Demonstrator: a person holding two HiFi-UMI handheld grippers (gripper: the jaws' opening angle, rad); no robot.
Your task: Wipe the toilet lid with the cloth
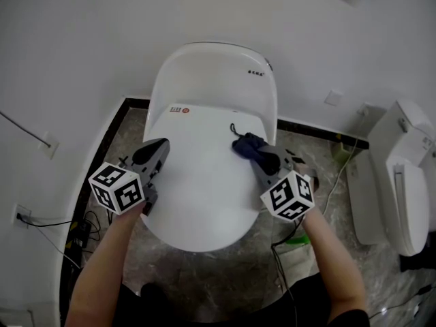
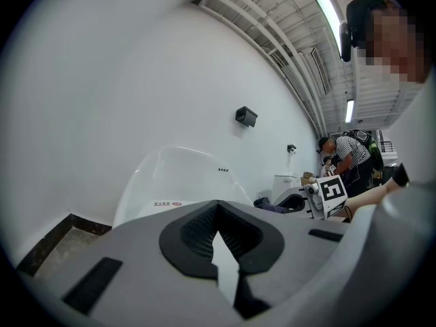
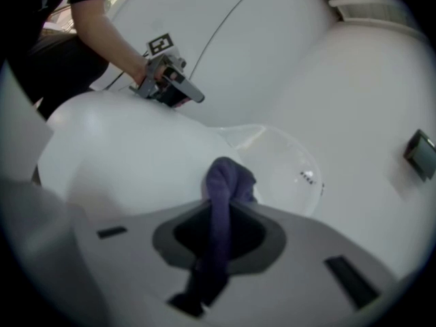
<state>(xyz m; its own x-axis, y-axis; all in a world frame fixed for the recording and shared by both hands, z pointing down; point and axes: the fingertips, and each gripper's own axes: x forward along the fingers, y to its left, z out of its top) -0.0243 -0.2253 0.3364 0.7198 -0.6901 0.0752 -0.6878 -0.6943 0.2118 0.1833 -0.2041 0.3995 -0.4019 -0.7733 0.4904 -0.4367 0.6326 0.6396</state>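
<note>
A white toilet stands against the wall with its lid (image 1: pixel 204 176) down. My right gripper (image 1: pixel 262 159) is over the lid's back right part, shut on a dark blue cloth (image 1: pixel 246 145) that bunches ahead of its tips and rests on the lid. In the right gripper view the cloth (image 3: pixel 221 203) runs between the jaws, over the lid (image 3: pixel 122 155). My left gripper (image 1: pixel 158 148) hovers over the lid's left edge, jaws together and holding nothing. Its own view shows the pads (image 2: pixel 197 234) meeting, with the cloth (image 2: pixel 269 205) and right gripper (image 2: pixel 300 199) beyond.
A second white toilet (image 1: pixel 402 176) stands at the right. Cables (image 1: pixel 337 182) trail over the marbled floor between the two, and more cables (image 1: pixel 41 221) lie by the left wall. People (image 2: pixel 351 159) stand far off in the left gripper view.
</note>
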